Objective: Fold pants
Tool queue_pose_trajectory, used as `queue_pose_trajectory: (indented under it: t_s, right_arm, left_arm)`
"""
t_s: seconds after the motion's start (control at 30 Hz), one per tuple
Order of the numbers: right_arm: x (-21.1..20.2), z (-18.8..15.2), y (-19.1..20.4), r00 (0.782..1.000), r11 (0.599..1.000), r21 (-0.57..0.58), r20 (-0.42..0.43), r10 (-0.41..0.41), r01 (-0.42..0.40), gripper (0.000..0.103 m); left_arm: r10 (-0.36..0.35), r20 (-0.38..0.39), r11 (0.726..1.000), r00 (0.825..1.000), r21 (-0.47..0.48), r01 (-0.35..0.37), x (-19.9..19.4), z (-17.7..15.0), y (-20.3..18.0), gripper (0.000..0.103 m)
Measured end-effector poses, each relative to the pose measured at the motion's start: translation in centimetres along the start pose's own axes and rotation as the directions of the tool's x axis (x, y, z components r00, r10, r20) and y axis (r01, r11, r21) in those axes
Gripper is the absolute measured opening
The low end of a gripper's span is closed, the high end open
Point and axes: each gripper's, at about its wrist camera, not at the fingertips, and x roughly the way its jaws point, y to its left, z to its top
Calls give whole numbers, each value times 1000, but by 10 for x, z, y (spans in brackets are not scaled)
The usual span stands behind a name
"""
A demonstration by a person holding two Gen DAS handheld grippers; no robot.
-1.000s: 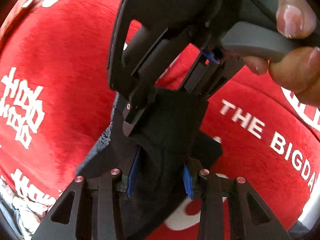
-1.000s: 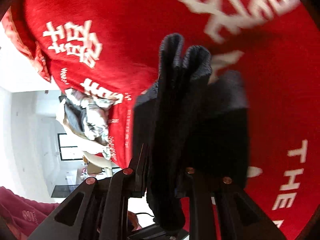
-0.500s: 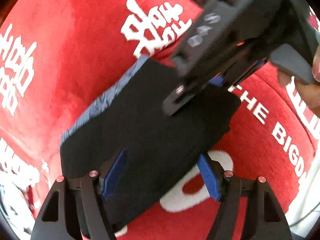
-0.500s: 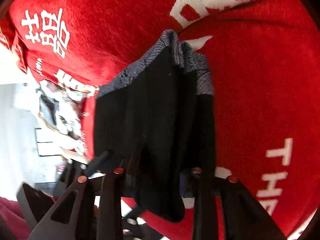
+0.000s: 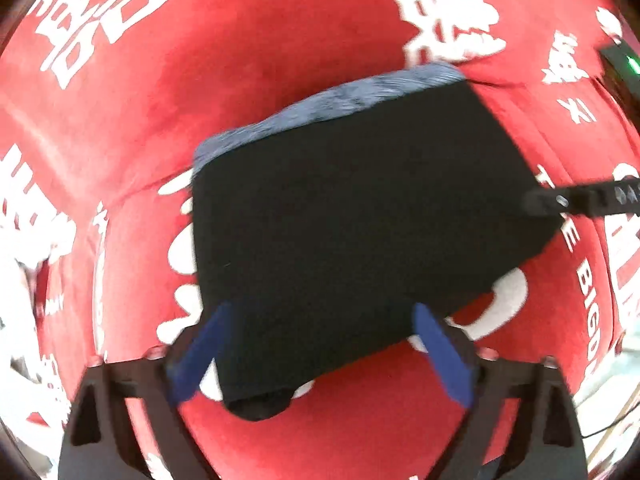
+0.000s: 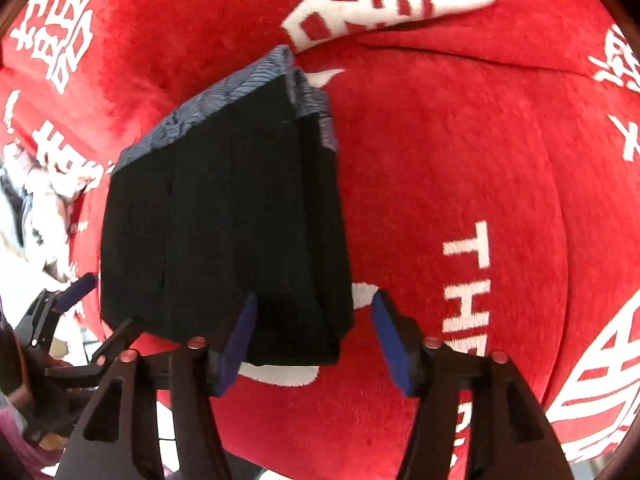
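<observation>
The pants [image 5: 360, 216] lie as a compact black bundle with a grey-blue ribbed waistband along the far edge, resting on a red plush cloth [image 5: 280, 40] printed with white characters; what lies under the cloth cannot be told. They look light, soft and limp, with several layers stacked; judging by the thick near corner, the layers would slide apart if pinched by only one. The best hold is probably at the near folded edge or a near corner, taking all layers at once, since the waistband side is thicker and stiffer.

In the left wrist view, the left hand-held gripper [image 5: 320, 352] stands wide, its jaws opening; the near end of the pants lies between the blue pads [image 5: 440, 356] without being pressed. In the right wrist view, the right hand-held gripper [image 6: 312, 340] is about half spread and also opening; the near right corner of the bundle sits between its pads, apparently loose. Farther off at the left edge of that view, the other hand-held gripper shows beside the pants, near some crumpled pale fabric [image 6: 36, 200].
</observation>
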Motion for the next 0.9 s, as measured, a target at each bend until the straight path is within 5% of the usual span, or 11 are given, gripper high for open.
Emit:
queue_pose_trajectory:
  t_s: [0.27, 0.83, 0.9]
  right_arm:
    - [-10, -3, 8, 998, 997, 29, -2, -66, 66, 80]
    - [-25, -5, 10, 998, 998, 46, 16, -53, 53, 88]
    - [-26, -4, 9, 999, 998, 44, 22, -49, 48, 100]
  left_arm:
    - [-28, -49, 995, 998, -96, 23, 9, -8, 26, 96]
    - [-100, -106, 973, 989, -220, 75, 27, -7, 59, 102]
    - [-101, -109, 972, 989, -222, 75, 29, -6, 60, 102]
